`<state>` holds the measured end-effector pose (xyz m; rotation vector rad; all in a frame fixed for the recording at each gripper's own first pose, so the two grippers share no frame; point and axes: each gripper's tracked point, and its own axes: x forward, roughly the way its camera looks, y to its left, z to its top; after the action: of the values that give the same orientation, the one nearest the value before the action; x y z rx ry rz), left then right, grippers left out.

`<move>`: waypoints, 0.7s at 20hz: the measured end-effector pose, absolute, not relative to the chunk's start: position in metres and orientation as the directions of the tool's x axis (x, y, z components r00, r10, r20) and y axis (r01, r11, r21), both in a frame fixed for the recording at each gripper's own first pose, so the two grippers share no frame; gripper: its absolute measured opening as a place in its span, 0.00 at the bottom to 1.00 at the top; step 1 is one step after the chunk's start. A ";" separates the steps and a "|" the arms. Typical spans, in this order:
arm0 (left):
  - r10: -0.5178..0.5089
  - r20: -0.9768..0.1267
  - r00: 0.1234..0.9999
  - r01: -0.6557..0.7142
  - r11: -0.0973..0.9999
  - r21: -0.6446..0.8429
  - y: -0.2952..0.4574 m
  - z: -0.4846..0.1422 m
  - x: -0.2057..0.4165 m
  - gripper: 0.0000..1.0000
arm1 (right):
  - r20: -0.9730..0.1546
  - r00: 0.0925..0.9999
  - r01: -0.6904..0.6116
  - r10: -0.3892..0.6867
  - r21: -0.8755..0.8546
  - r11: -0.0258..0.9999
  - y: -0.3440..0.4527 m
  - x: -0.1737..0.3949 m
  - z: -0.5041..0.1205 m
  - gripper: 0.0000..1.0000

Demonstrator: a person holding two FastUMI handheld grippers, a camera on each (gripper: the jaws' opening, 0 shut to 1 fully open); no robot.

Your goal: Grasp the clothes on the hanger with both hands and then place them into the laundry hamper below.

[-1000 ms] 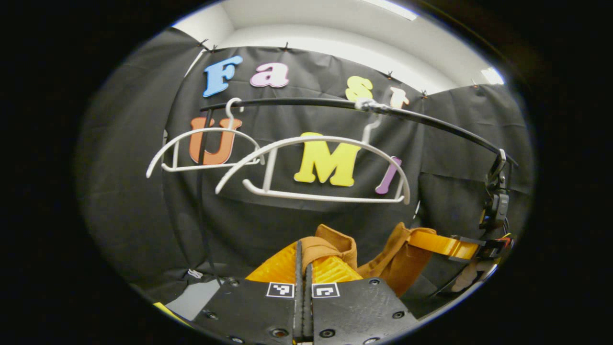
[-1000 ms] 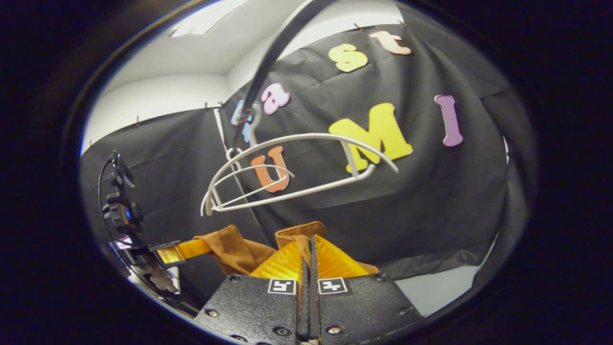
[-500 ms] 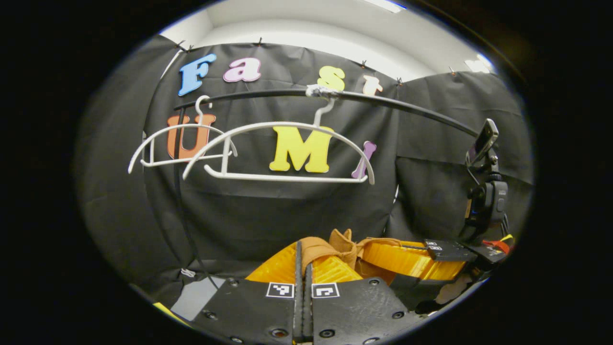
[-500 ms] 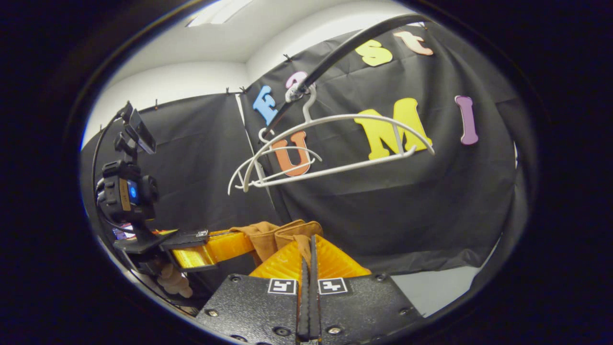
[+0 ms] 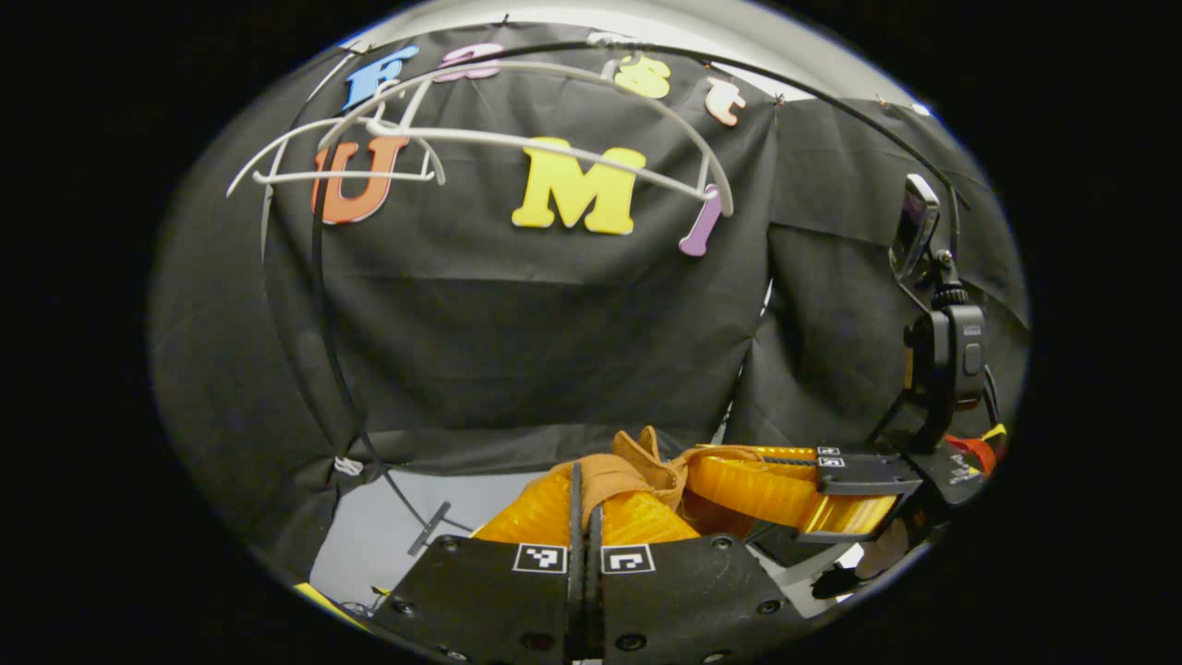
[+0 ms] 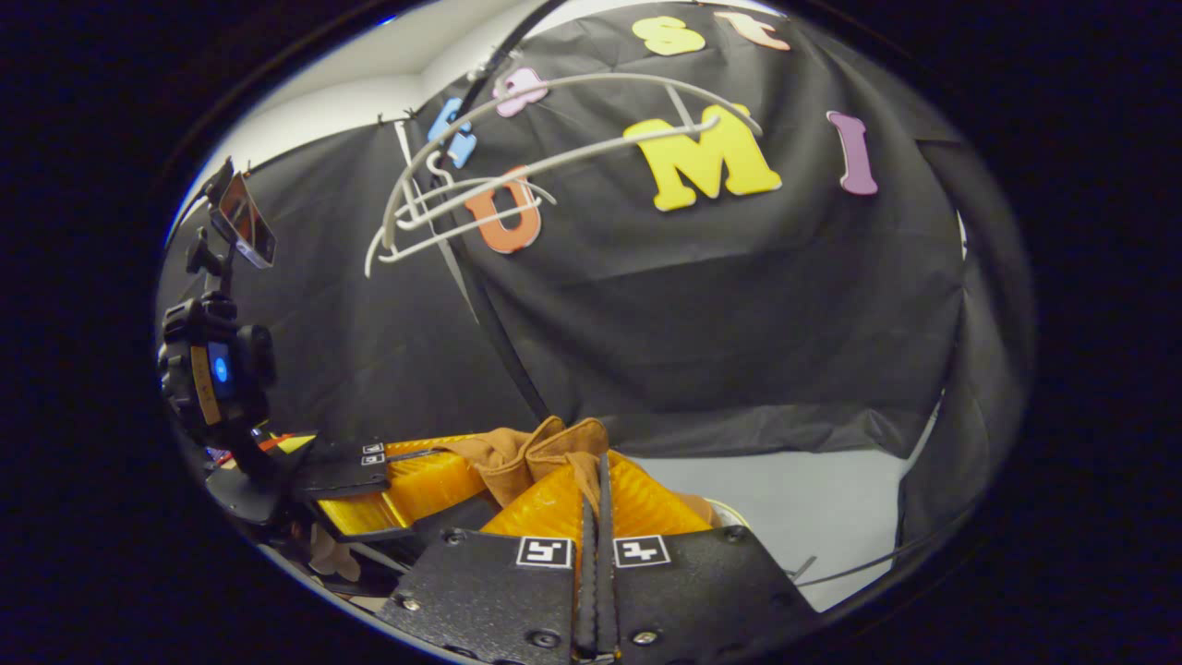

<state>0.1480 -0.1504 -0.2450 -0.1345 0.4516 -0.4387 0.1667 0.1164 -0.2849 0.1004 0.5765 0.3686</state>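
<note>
Left gripper view: left tool [image 5: 584,485] clenched on fold of brown garment [image 5: 637,462]; right tool [image 5: 739,476] close alongside, cloth bunched between the two. Bare white hangers [image 5: 517,139] high above on rail.

Right gripper view: right tool [image 6: 598,480] pinches same garment [image 6: 536,448]; left tool [image 6: 416,476] just beside.

Judgement: cloth soft, light, limp; edge-fold grips suit, though it may slip or snag hamper rim.

Recording booth, not a home: black cloth wall [image 5: 554,305] pinned up under a white ceiling, black clothes rail [image 5: 831,102] w/ two bare white plastic hangers [image 5: 517,139], pale floor [image 6: 813,508] below.
</note>
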 end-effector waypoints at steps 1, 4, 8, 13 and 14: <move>-0.438 -0.413 0.798 0.376 0.898 -0.228 -0.153 -0.259 0.146 0.00 | -0.536 0.765 -0.302 0.356 0.189 0.934 0.114 0.168 -0.298 0.04; -0.430 -0.496 0.754 0.363 0.903 -0.231 -0.157 -0.301 0.141 0.00 | -0.622 0.718 -0.262 0.313 0.176 0.949 0.107 0.168 -0.337 0.04; -0.408 -0.614 0.676 0.300 0.913 -0.276 -0.166 -0.342 0.125 0.00 | -0.740 0.630 -0.218 0.236 0.123 0.968 0.097 0.162 -0.391 0.04; -0.363 -0.742 0.564 0.239 0.932 -0.273 -0.158 -0.383 0.101 0.00 | -0.820 0.544 -0.182 0.178 0.092 0.979 0.088 0.154 -0.428 0.04; -0.357 -0.758 0.546 0.228 0.934 -0.276 -0.157 -0.387 0.098 0.00 | -0.824 0.540 -0.177 0.170 0.087 0.980 0.089 0.155 -0.430 0.04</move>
<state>0.0979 -0.1573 -0.3874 -0.1509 0.9310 -0.3481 0.1552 0.0891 -0.4296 -0.0072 0.9787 0.2061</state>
